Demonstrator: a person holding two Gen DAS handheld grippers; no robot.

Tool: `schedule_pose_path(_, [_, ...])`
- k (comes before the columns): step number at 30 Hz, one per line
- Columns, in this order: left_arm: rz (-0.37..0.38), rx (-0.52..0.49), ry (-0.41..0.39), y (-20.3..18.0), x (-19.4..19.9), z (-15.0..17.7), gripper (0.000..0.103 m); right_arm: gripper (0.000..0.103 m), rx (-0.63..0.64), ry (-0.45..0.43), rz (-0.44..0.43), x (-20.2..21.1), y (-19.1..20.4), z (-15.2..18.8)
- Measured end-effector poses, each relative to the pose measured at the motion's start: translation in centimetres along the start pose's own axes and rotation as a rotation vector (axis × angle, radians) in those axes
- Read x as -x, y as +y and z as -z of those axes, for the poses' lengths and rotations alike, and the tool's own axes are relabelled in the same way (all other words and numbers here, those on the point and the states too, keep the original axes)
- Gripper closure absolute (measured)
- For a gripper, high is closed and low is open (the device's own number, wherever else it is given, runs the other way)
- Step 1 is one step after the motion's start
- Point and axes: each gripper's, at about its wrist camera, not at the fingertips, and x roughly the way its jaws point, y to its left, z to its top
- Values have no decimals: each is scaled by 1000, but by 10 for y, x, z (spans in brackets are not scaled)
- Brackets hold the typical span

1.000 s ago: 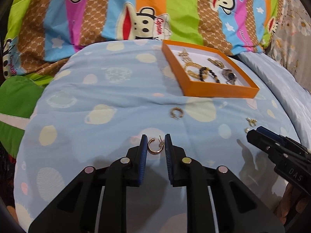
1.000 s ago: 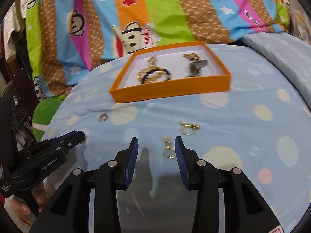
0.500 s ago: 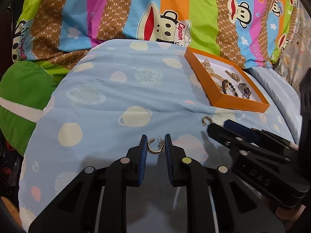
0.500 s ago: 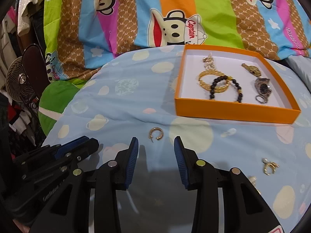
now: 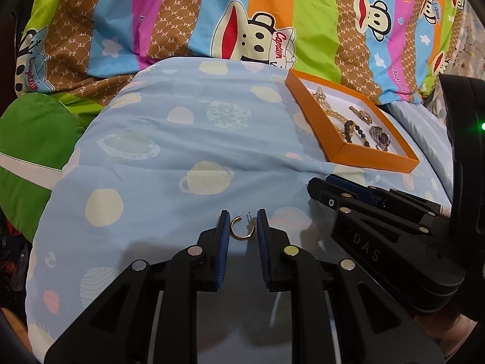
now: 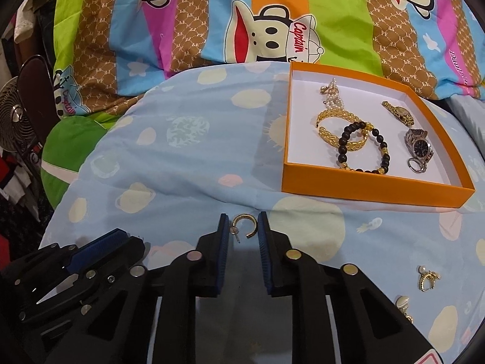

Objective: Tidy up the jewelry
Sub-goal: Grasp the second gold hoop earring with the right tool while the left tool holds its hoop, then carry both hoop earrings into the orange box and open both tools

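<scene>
In the left wrist view my left gripper (image 5: 243, 213) is shut on a gold hoop earring (image 5: 241, 231), held just above the pale blue spotted bedding. In the right wrist view a second gold hoop earring (image 6: 246, 225) lies on the bedding between the pads of my right gripper (image 6: 243, 217). Its jaws are closing and the pads meet the hoop on both sides. The two grippers sit side by side, and the right gripper (image 5: 324, 183) shows at the right of the left view. The orange box (image 6: 363, 188) beyond holds a gold bangle, a black bead bracelet (image 6: 362, 148), two watches and a pearl piece.
Two small gold and pearl pieces (image 6: 428, 280) lie loose on the bedding at the lower right. A striped cartoon quilt (image 6: 272, 15) rises behind the box. A green cushion (image 5: 27, 139) and a small fan (image 6: 12, 115) are off the left edge.
My right gripper swung left from the small loose pieces to the second hoop earring and narrowed its jaws around it. The left gripper kept its earring and turned slightly left.
</scene>
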Motion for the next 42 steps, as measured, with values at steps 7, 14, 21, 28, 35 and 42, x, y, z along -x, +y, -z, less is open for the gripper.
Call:
schedule_pose_path(7, [-17, -18, 1, -3, 0, 0, 86, 86, -30, -10, -19, 11, -8, 11])
schedule_pose_path(14, [-44, -39, 3, -8, -1, 1, 86, 86, -86, -38, -8, 37, -30, 35])
schedule_pose_path(21, [-66, -60, 4, -12, -1, 2, 86, 86, -138, -68, 36, 69, -62, 60])
schedule_pose_path(28, [-63, -45, -5, -22, 0, -2, 86, 86, -185, -110, 78, 93, -98, 66])
schedule_pose_path(35, [-25, -93, -43, -58, 2, -21, 86, 86, -208, -151, 91, 100, -130, 47])
schedule_pose_path(42, [42, -145, -85, -101, -12, -68, 86, 86, -185, -193, 86, 91, -153, 1])
